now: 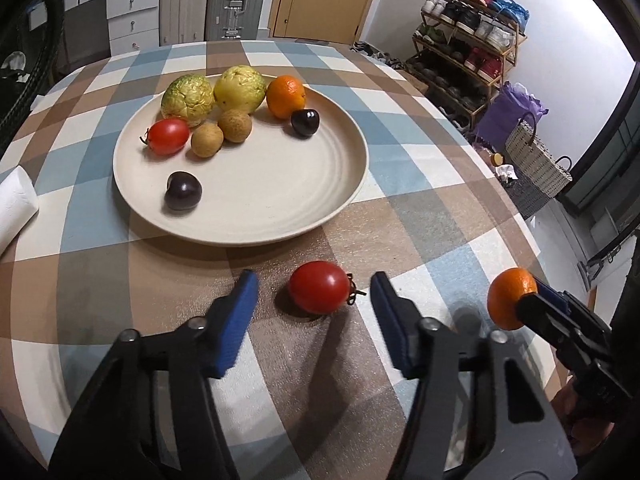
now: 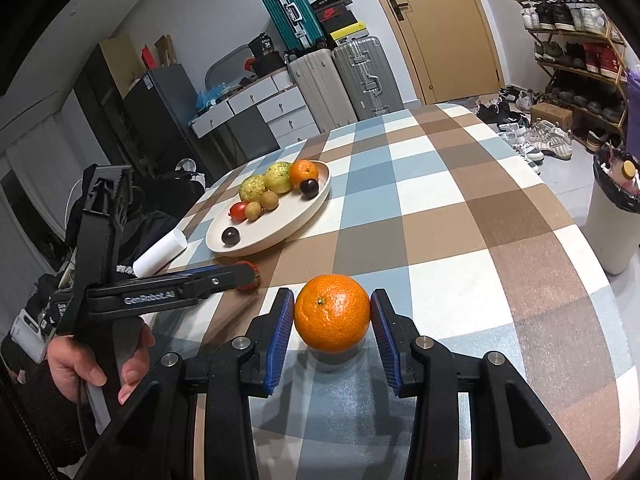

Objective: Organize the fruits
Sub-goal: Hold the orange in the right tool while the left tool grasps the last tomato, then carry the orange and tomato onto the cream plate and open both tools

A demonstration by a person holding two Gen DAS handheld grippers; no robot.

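While my left gripper (image 1: 314, 292) hangs low over the table (image 1: 420, 208), its blue pads (image 1: 240, 312) stand spread wide on either side of a tomato (image 1: 319, 292), touching neither side of it. That tomato lies on the checked cloth just short of the plate (image 1: 280, 200), stem toward my right pad.

Over on my right, the right gripper (image 2: 332, 316) brackets an orange (image 2: 332, 318) that sits on the table. Its left pad (image 2: 282, 320) touches or nearly touches the peel, while a thin gap shows at the other pad, so the jaws are not clamped on it.

Further out, the plate holds two green-yellow fruits (image 1: 188, 98) at the back with a second orange (image 1: 286, 96) beside them. Two small brown fruits (image 1: 207, 140) sit in front, touching each other. A second tomato (image 1: 168, 136) lies to their left. One dark plum (image 1: 305, 122) rests near the plate's orange, another (image 1: 183, 191) near the front rim. A white paper roll (image 1: 14, 204) lies at the table's left edge.
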